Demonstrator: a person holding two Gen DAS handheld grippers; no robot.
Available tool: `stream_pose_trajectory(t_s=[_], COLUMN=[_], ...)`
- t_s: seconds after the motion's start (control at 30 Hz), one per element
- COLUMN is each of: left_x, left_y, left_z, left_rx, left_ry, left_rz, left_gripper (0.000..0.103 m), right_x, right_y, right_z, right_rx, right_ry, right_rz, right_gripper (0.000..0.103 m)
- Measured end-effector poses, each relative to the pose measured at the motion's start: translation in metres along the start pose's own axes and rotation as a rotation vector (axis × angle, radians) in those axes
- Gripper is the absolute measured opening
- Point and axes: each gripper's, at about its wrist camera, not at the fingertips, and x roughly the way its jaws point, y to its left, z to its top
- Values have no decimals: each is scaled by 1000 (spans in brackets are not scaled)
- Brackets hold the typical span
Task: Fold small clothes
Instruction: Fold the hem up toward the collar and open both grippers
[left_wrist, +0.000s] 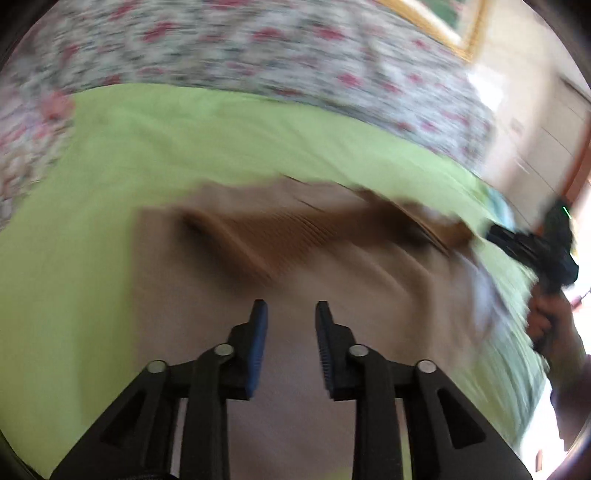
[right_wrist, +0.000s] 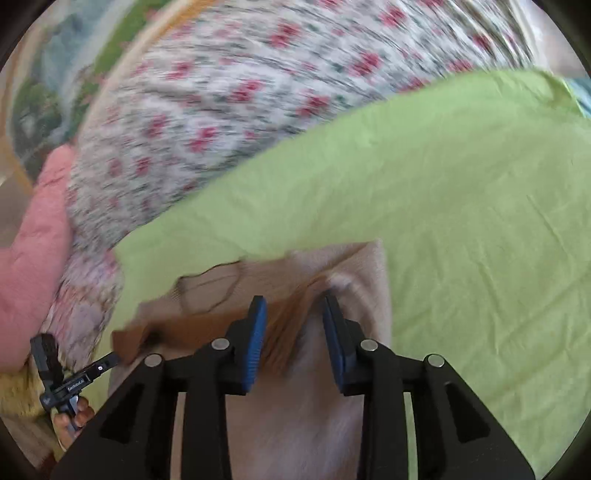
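Observation:
A small beige garment (left_wrist: 332, 258) with a brown ribbed part lies rumpled on a light green sheet (left_wrist: 184, 147). My left gripper (left_wrist: 291, 306) hovers over its pale lower part, open, with its blue pads apart and nothing pressed between them. In the right wrist view the garment (right_wrist: 369, 266) lies under my right gripper (right_wrist: 293, 301). That gripper is open too, and a loose brown fold lies in the gap between its pads. Both views are blurred.
A floral cover (left_wrist: 258, 48) (right_wrist: 221, 92) lies beyond the green sheet (right_wrist: 443, 184). A pink pillow (right_wrist: 33, 240) sits at the left. A hand (left_wrist: 543, 321) holds the other gripper at the right edge, and a hand (right_wrist: 74, 417) shows at lower left. A framed picture (left_wrist: 443, 22) hangs behind.

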Motion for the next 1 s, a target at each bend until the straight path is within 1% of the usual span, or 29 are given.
stream_pose_trajectory(t_s=[0.07,0.17,0.2,0.27,0.33,0.37,0.4,0.43,0.5,0.53,0.57,0.6,0.63,0.67,0.7,0.77,0.8,0.83,0.93,1.0], left_x=[5,24,30,50,66,71,74,77,82,86,88,89,90,90,89,89,88,87,80,70], left_y=[-30,-57,-59,-56,-45,-38,-32,-22,-4,14,25,39,54,67,77,94,103,109,109,104], left_z=[-10,-12,-10,-3,7,14,20,30,44,53,61,67,73,78,81,86,86,86,82,78], left_rx=[72,124,131,120,105,104,104,100,79,44,19,-11,-50,-89,-126,-185,-216,-245,-257,-247], left_ry=[37,74,82,114,133,130,121,103,88,83,78,68,56,46,36,21,16,11,1,-4], left_rz=[-48,-69,-68,-66,-34,-23,-9,41,114,159,186,214,231,229,230,269,274,264,268,275], left_gripper=[34,34,34,34,33,28,28,28,29,27,29,28,26,19,19,18,16,15,15,15], right_x=[10,38,45,65,93,103,114,126,139,144,147,148,147,145,144,141,139,136,117,100], right_y=[28,72,79,89,87,83,78,69,52,40,32,25,17,11,5,-11,-18,-21,-24,-28], right_z=[-16,-41,-44,-47,-41,-37,-31,-21,-4,6,15,23,31,37,42,51,54,55,53,50], right_rx=[-110,-281,-307,-355,-360,-361,-363,-354,-292,-260,-239,-216,-184,-160,-136,-53,-13,13,45,68], right_ry=[96,262,288,340,407,417,419,411,389,369,341,311,274,236,199,147,126,108,50,36], right_rz=[69,145,161,153,127,99,67,23,-10,-52,-98,-123,-129,-147,-167,-172,-171,-178,-215,-206], right_gripper=[33,33,33,33,33,33,33,33,33,32,32,32,32,32,32,32,31,31,33,33])
